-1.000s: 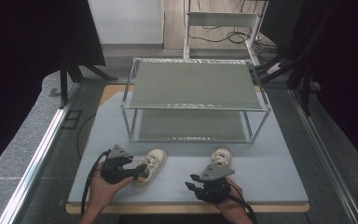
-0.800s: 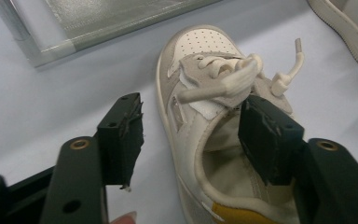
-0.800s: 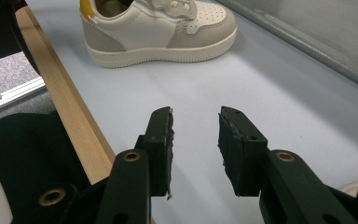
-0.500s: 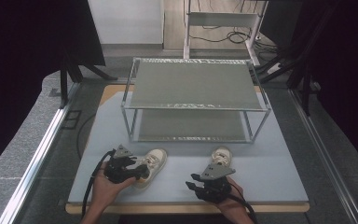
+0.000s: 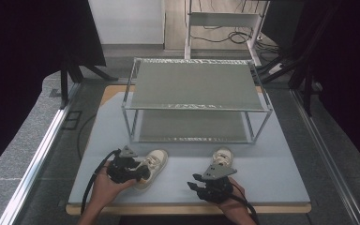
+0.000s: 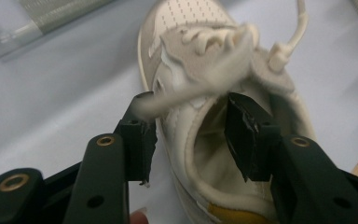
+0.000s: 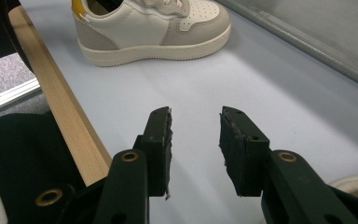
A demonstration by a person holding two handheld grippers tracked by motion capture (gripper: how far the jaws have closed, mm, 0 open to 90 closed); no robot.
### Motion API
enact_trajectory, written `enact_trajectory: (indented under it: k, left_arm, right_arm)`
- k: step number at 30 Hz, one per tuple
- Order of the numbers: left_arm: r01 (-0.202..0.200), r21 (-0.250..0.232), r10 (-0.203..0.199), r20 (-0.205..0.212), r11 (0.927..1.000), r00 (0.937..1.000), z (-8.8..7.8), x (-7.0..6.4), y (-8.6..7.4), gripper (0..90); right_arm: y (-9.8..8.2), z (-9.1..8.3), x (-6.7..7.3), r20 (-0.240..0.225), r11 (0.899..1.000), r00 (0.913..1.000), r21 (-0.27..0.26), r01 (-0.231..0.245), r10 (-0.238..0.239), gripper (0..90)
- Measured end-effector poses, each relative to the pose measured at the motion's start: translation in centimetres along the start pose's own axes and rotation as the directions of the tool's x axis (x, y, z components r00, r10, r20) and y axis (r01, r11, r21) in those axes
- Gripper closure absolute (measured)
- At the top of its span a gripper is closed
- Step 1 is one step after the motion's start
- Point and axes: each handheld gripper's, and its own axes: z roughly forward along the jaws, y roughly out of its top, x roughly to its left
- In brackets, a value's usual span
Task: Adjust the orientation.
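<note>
Two small cream-and-grey sneakers lie on the pale blue mat in front of the rack. The left sneaker (image 5: 153, 164) (image 6: 205, 56) has loose laces and a yellow heel tab. My left gripper (image 5: 139, 172) (image 6: 191, 135) is open at this shoe's collar, with one jaw outside the side wall and the other inside the opening. The right sneaker (image 5: 222, 156) stands just beyond my right gripper (image 5: 195, 182) (image 7: 196, 119). That gripper is open over bare mat with nothing between its jaws, and it points toward the left sneaker (image 7: 151, 25).
A two-shelf metal rack (image 5: 194, 86) stands across the middle of the mat (image 5: 281, 173). The table's wooden front edge (image 7: 60, 100) runs close to my right gripper. A white frame and cables (image 5: 225, 21) lie on the floor beyond.
My left gripper has edged slightly forward onto the left sneaker's collar. The right gripper and both sneakers have barely moved.
</note>
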Motion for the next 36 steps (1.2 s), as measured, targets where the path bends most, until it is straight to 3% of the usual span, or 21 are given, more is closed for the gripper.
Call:
enact_trajectory:
  k: [13, 21, 36]
  left_arm:
    - [0.002, 0.059, -0.001, -0.006, 0.9983, 1.0000, 0.31, 0.41, 0.63, 60.6]
    - [0.024, 0.066, -0.022, -0.026, 0.9975, 0.9994, 0.51, 0.83, 0.58, 72.7]
    - [0.023, 0.064, -0.020, -0.056, 0.9977, 0.9982, 0.62, 0.51, 0.54, 75.6]
  right_arm:
    - [-0.12, 0.05, -0.31, 0.004, 1.000, 1.0000, 0.004, -0.008, 0.008, 63.0]
    - [-0.17, 0.33, -0.09, 0.000, 1.000, 1.0000, 0.012, -0.005, 0.005, 62.8]
    - [-0.25, 0.43, -0.13, -0.003, 1.000, 1.0000, 0.016, -0.005, 0.005, 62.6]
